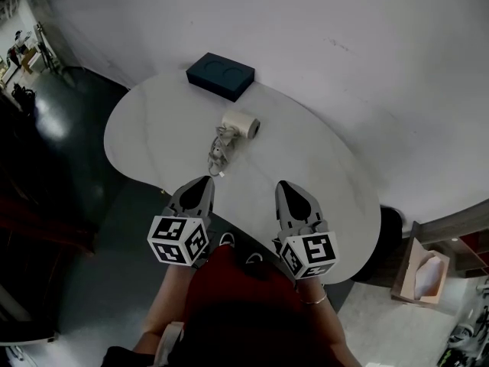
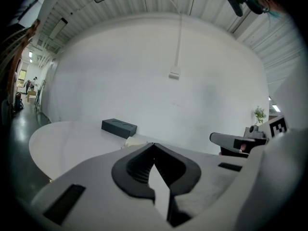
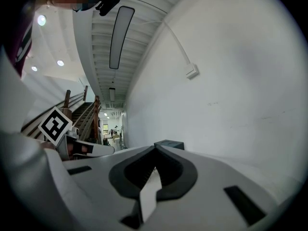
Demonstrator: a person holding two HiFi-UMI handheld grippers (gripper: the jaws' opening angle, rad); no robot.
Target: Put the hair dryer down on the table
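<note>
We hold both tools low over the near edge of the table (image 1: pixel 336 182). The left gripper (image 1: pixel 203 180) and the right gripper (image 1: pixel 284 185) sit side by side, and both point toward the far edge. In the left gripper view the two jaws meet at the tip with nothing between them, and the right gripper view shows the same. Both tools are clenched and empty.

The hair dryer (image 1: pixel 231 139) lies on its side near the middle of the table, a little toward the far edge. Its pale barrel is on the far side, and its grey handle end points back at us. It is apart from both grippers, though the left one is the nearer. A dark box (image 1: pixel 220 76) sits at the far edge beyond the dryer, near it but not touching.

We judge that the task's step is already done, since the dryer rests on the table and neither tool holds it. The next move calls for very little. We only need to keep both tools back at the near edge and clear of the handle end, so that nothing nudges the dryer. If we had to pick it up again, the jaws would need to open first, and the handle looks like the easiest part to reach.
</note>
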